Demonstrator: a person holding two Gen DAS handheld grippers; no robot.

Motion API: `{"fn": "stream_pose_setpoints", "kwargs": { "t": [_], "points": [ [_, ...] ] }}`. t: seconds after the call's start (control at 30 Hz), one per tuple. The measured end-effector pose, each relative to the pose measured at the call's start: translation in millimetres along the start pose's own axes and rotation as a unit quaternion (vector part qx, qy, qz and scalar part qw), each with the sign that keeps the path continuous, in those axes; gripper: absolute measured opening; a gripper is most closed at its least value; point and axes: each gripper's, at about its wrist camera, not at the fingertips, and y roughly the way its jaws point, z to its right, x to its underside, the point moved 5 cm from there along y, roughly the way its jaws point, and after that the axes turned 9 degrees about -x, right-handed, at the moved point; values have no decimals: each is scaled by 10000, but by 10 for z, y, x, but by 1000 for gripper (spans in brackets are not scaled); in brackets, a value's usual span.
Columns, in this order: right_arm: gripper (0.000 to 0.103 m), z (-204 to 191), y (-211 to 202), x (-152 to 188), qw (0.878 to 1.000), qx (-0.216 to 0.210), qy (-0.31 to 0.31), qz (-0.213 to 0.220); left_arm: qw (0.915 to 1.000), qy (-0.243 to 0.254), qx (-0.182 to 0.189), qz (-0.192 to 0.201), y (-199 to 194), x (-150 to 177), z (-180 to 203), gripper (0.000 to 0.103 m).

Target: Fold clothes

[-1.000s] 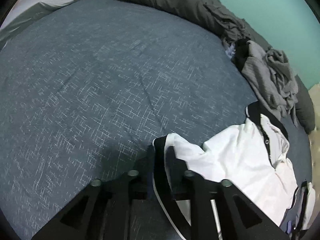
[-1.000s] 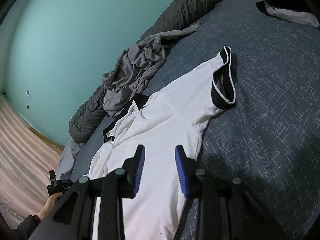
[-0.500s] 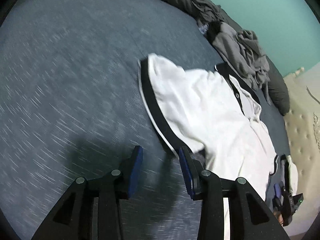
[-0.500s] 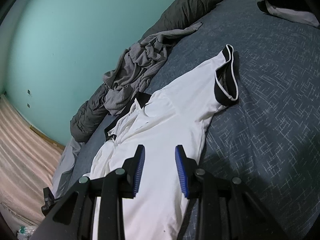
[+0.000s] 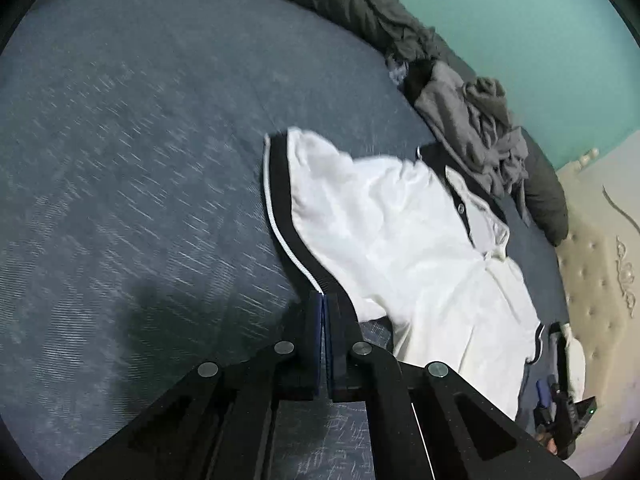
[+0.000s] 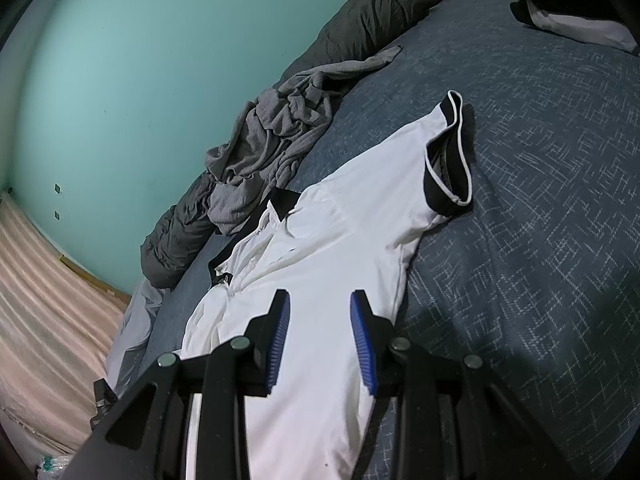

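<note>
A white polo shirt [image 5: 400,232] with black collar and black sleeve cuffs lies spread on the blue bed cover [image 5: 140,140]. My left gripper [image 5: 323,300] is shut on the black cuff [image 5: 280,200] of one sleeve, at the cuff's near end. In the right wrist view the same shirt [image 6: 320,264] lies lengthwise under my right gripper [image 6: 320,312], which is open and empty just above the shirt's body. The other sleeve cuff [image 6: 448,160] lies flat to the upper right.
A crumpled grey garment [image 6: 272,140] lies by the shirt's collar, against a dark rolled duvet [image 6: 360,12] along the teal wall. Folded white and black clothes [image 6: 568,12] lie at the far right. A beige tufted headboard [image 5: 600,280] stands beside the bed.
My left gripper was open half a second ago; it moved forward to the sleeve and has closed on the black cuff. My right gripper has stayed open over the shirt.
</note>
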Motion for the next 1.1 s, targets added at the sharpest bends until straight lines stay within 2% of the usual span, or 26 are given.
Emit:
{"fn": "stream_pose_setpoints", "kwargs": {
  "t": [0.27,0.4,0.63,0.8,1.1],
  "points": [
    [31,-6,19,15,10000,1,7,-11,9988,-111,-424,231,-179,-25,-307,0],
    [31,-15,35,23,10000,-1,-14,-27,9983,190,-495,227,-118,-1,-231,0],
    [31,-7,44,44,10000,23,-11,-52,9972,442,-587,123,174,-75,-81,0],
    [31,-4,47,38,10000,24,-8,-43,9966,618,-537,40,397,-99,68,0],
    [31,6,64,39,10000,43,-11,-52,9987,460,-8,200,516,-290,370,0]
  ]
}}
